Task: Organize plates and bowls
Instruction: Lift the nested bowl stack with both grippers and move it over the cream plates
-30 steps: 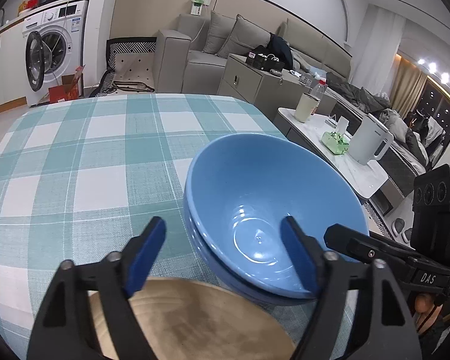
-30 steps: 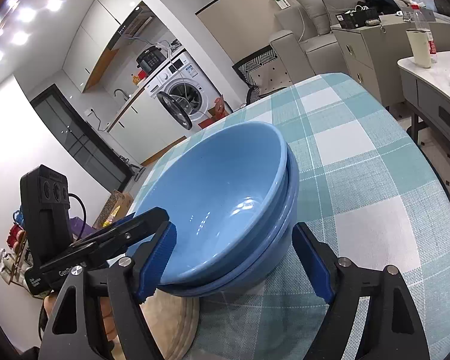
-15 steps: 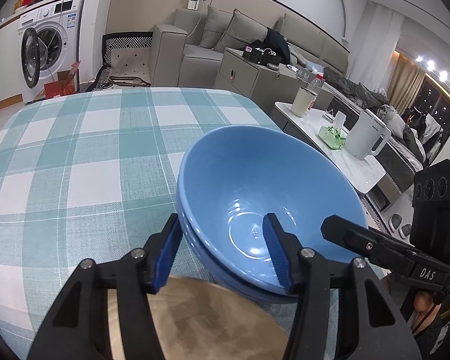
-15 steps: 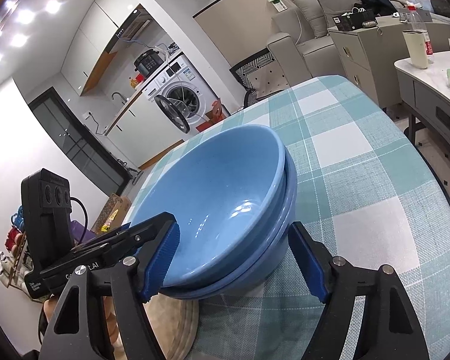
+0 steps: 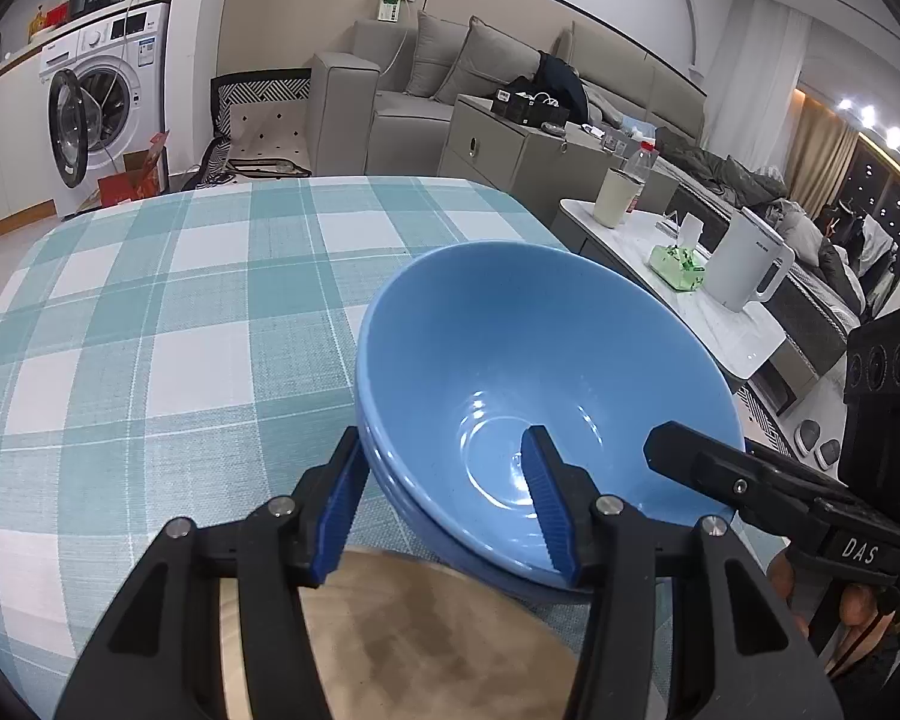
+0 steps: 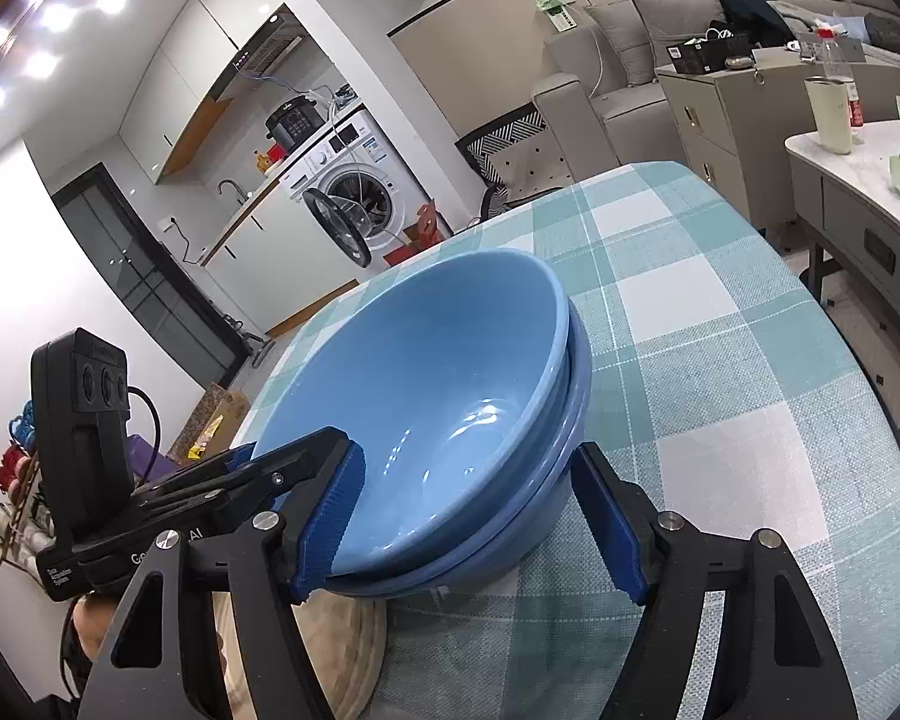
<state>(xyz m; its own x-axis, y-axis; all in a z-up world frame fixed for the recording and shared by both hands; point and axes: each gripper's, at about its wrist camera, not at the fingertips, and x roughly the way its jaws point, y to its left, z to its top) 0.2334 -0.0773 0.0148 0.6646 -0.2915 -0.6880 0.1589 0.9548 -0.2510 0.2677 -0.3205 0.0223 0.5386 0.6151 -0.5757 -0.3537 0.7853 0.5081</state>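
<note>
Two blue bowls [image 5: 510, 330] sit nested on the checked tablecloth [image 5: 180, 312], the inner one [image 6: 426, 360] inside the outer one [image 6: 579, 396]. A tan plate [image 5: 426, 630] lies just in front of them, under both tools, and shows as the plate [image 6: 342, 648] in the right wrist view. My left gripper [image 5: 441, 438] is shut on the bowls' left wall, one pad outside and one inside. My right gripper [image 6: 468, 450] straddles the opposite wall. Its jaws are closing, with a gap still showing at the outer pad.
The table's rounded edge runs close behind and to the right of the bowls. Beyond it stands a low white side table with a kettle [image 5: 744, 264], a cup [image 5: 615, 198] and a green pack [image 5: 678, 258]. A washing machine [image 5: 102, 114] and sofa stand far back.
The left jaws narrowed from wide apart until they pinch the bowls' wall. The right jaws drew in a little around the other side. Neither hand has shifted.
</note>
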